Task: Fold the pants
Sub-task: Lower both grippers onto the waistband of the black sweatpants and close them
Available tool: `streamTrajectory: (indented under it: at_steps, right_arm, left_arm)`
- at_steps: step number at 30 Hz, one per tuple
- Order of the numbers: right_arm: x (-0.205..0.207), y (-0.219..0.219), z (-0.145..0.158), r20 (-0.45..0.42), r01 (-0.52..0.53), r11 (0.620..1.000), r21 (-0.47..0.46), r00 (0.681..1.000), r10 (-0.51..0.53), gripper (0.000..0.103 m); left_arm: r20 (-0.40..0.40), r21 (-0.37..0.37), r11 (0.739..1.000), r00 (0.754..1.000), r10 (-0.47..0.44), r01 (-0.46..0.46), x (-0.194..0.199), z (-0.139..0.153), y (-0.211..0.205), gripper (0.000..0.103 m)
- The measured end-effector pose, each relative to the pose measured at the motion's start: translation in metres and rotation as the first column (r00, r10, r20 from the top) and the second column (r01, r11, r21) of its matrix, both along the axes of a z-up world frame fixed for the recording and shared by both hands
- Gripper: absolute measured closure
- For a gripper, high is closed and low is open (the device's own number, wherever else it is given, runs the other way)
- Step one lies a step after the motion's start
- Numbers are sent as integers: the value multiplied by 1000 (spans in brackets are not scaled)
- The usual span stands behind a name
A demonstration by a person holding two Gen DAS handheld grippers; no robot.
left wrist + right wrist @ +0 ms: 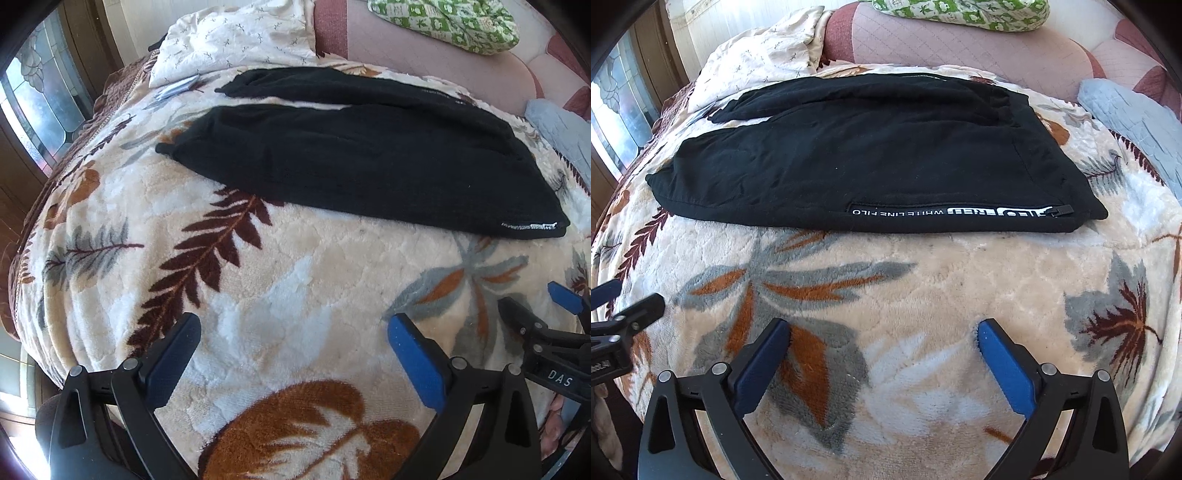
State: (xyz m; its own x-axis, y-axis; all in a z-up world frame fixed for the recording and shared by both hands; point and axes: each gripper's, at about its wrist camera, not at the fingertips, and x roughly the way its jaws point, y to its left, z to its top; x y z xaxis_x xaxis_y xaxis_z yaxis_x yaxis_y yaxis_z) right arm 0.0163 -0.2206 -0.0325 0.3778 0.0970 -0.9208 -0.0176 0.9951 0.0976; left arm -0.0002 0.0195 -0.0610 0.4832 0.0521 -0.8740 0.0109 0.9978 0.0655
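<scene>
On the bed's blanket (295, 295), left wrist view: pants (369, 162) spread flat, unfolded; left gripper (295, 332) agape, empty. Right wrist view: right gripper (884, 332) likewise agape near the zipper edge (953, 213); next, probably grasp that near edge

Open stretch of blanket (923, 288) lies between both hand-held grippers and the near edge of the pants (871, 158), nothing on it; left hand-held gripper (293, 332) and right hand-held gripper (882, 332) both spread wide over bare blanket, side by side and near each other. Far side is hemmed in: pink headboard (960, 40) with a green pillow (960, 11) behind the pants, cream pillow (236, 37) at the leg ends, grey-blue cloth (1126, 114) near the waist end. Narrow strips of blanket show round the pants on those sides.
</scene>
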Motion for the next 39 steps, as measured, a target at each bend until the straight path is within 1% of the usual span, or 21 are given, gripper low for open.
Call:
streamTrajectory:
  at_steps: [2, 5, 9, 12, 16, 18, 21, 23, 26, 28, 32, 34, 37, 39]
  right_arm:
    - [0, -2, 4, -1, 6, 1000, 17, 1000, -6, 0]
    - [-5, -11, 14, 33, 30, 998, 63, 999, -32, 0]
    - [-9, -24, 35, 113, 44, 997, 60, 992, -50, 0]
    - [-7, -42, 49, 154, 57, 996, 69, 986, -67, 0]
    - [10, -67, 60, 162, 65, 996, 66, 984, -75, 0]
    - [24, -80, 65, 167, 74, 996, 52, 983, -82, 0]
    - [49, -93, 68, 164, 77, 997, 29, 983, -81, 0]
    - [67, -100, 68, 163, 78, 997, 29, 983, -81, 0]
    - [108, -116, 68, 172, 92, 995, 29, 980, -96, 0]
    - [135, -125, 65, 171, 104, 994, 23, 979, -107, 0]
    - [195, -142, 52, 140, 124, 992, 30, 982, -127, 0]
    - [218, -145, 47, 131, 125, 991, 36, 983, -129, 0]
    - [259, -144, 37, 114, 94, 994, 62, 988, -100, 0]
    - [290, -139, 29, 100, 55, 996, 72, 993, -62, 0]
  left_arm:
    - [41, 1, 1000, 999, 10, -10, -4, 15, 3, 2]
    - [81, 3, 1000, 997, 19, -19, -4, 32, 6, 2]
    - [86, -25, 1000, 996, 19, -17, 1, 41, 11, 2]
    - [92, -46, 999, 996, 5, -1, 7, 46, 15, 2]
    - [105, -108, 994, 994, -26, 37, 26, 61, 30, 2]
    - [124, -103, 994, 992, -31, 44, 41, 69, 38, 2]
    - [135, -78, 996, 990, -40, 51, 74, 76, 50, 2]
    - [145, -59, 997, 988, -50, 59, 104, 79, 56, 2]
    - [153, -27, 998, 987, -58, 63, 152, 80, 64, 2]
    - [147, -27, 997, 987, -66, 71, 183, 77, 68, 2]
    - [122, -42, 996, 990, -72, 77, 248, 62, 74, 1]
    - [104, -64, 995, 992, -73, 80, 274, 54, 76, 1]
    - [70, -108, 991, 995, -76, 83, 314, 39, 83, 2]
    - [50, -141, 987, 996, -70, 76, 336, 29, 89, 2]
